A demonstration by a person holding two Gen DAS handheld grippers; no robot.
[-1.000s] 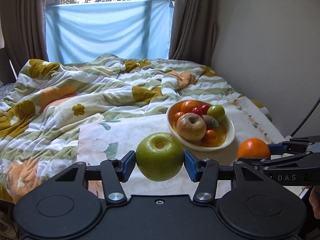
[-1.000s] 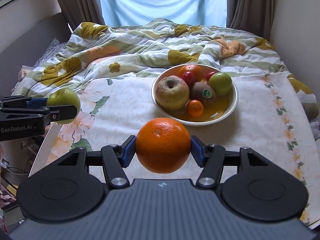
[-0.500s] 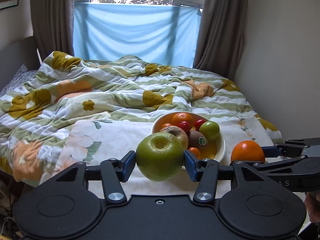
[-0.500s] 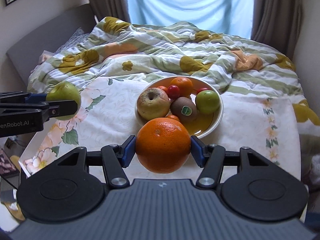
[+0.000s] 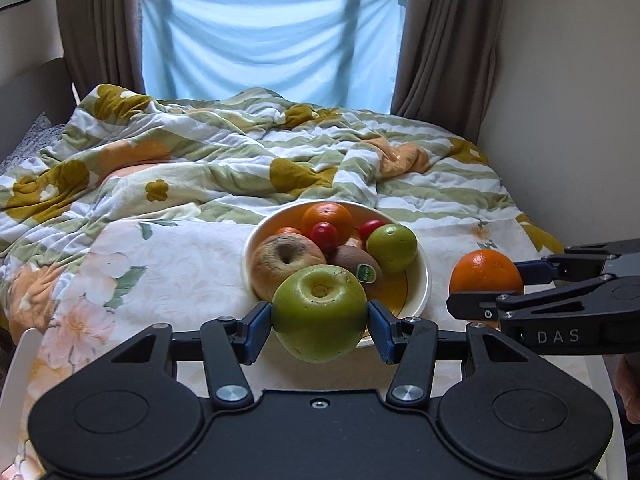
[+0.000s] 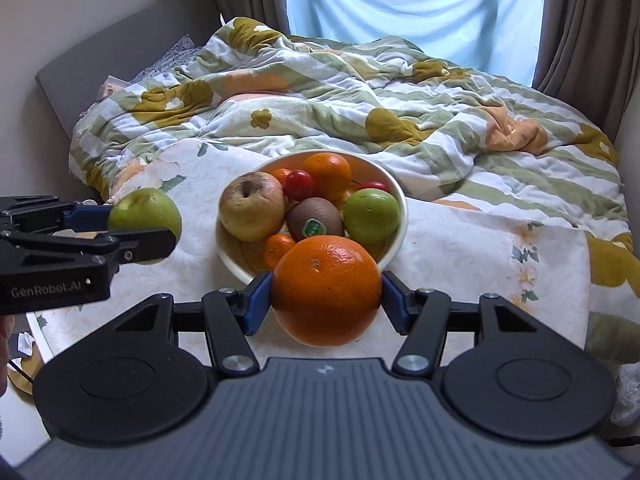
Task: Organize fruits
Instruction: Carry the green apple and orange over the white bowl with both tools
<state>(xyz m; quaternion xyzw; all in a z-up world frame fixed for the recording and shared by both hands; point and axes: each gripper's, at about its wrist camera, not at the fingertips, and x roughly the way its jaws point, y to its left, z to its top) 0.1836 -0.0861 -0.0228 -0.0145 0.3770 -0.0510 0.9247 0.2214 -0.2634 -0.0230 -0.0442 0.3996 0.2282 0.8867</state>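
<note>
- Bed against a pale wall (image 5: 568,80); window behind it hung with a light blue sheet (image 5: 272,40), brown curtains (image 5: 444,40) either side; grey headboard (image 6: 120,36) at the left in the right wrist view
- Rumpled blanket (image 5: 200,160), striped green and white with mustard flowers, covers the far part of the bed; a flat floral cloth (image 5: 180,272) lies on the near part
- White bowl (image 5: 422,280) sits on the floral cloth; inside: a wrinkled brownish apple (image 6: 252,210), a kiwi (image 6: 316,218) with a green sticker, a small green apple (image 6: 372,214), an orange at the back, small tangerines, red cherry tomatoes; pieces touch one another
- Left gripper (image 5: 320,320): jaws part-way closed, blue pads pressed on both sides of a large green apple (image 5: 320,312), stem dimple upward; apple is held in the air in front of the bowl's near rim
- Right gripper (image 6: 326,292): jaws set a little wider, pads clamped on a big orange (image 6: 326,290), also held clear of the cloth, just short of the bowl
- The two grippers are side by side, apart, both aimed towards the bowl
</note>
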